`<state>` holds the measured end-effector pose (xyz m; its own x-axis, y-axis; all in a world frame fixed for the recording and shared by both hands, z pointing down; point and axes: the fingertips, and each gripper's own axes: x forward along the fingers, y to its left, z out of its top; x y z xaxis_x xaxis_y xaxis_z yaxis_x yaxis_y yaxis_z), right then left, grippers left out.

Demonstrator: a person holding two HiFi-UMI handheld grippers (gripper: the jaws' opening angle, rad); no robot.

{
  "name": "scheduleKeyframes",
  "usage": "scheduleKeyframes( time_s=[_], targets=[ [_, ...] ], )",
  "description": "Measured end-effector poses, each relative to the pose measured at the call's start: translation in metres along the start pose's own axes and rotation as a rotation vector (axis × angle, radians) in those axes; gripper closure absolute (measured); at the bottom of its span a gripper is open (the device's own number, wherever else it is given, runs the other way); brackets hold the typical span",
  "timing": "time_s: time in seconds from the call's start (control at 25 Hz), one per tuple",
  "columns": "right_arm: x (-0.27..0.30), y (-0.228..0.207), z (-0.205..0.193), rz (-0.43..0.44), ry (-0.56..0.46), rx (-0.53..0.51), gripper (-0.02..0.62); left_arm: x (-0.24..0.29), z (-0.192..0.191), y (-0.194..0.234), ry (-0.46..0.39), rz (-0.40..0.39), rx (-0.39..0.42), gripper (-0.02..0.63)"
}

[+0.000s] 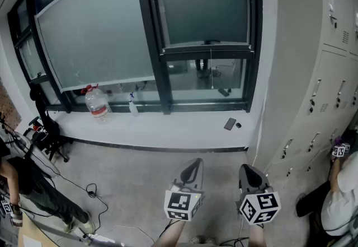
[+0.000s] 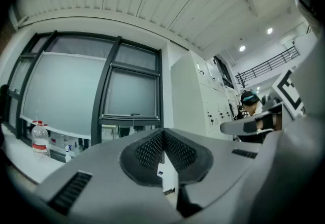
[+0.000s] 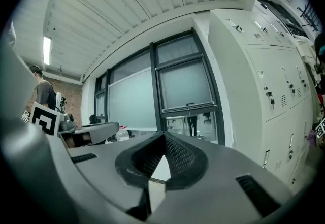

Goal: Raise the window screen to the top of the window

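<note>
Both grippers empty and well back from the window; the screen is not yet raised.

At lower centre of the head view, the left gripper [image 1: 192, 166] and the right gripper [image 1: 250, 173] each have their fingers pressed together on nothing, as each gripper's own view confirms. The window screen [image 1: 202, 8] fills the upper centre-right pane. Its bottom rail [image 1: 206, 47] sits low, with clear glass beneath and a thin pull cord [image 1: 211, 69] hanging from it. The likely trouble is the cord: it is slim, so fingers that open late or close off-centre could miss it or let it slip, and a sideways tug could skew the rail. Reaching over the sill [image 1: 168, 128] could also knock the water bottle [image 1: 97, 102] and spray bottle [image 1: 132, 103] at left, or the phone [image 1: 230, 124] at right.
</note>
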<state>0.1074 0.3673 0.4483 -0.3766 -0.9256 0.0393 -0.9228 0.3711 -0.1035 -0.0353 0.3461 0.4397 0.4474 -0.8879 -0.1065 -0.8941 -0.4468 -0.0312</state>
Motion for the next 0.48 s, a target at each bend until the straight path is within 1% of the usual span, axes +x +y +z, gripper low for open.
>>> scheduleKeyframes(
  time_s=[0.16,0.28,0.48],
  targets=[
    [-0.0028,-0.0073,0.0001,-0.001,-0.009,0.006,0.591,0.0034,0.0002,-0.0039,-0.004,-0.001,0.011,0.604],
    [-0.0056,-0.0092,0.0008,0.007,-0.011,0.006,0.591,0.0022,-0.0023,-0.0062,0.001,0.001,0.004,0.604],
    [-0.0067,-0.0113,-0.0001,0.025,-0.017,0.041,0.591,-0.0017,-0.003,-0.0051,0.003,0.017,-0.01,0.604]
  ],
)
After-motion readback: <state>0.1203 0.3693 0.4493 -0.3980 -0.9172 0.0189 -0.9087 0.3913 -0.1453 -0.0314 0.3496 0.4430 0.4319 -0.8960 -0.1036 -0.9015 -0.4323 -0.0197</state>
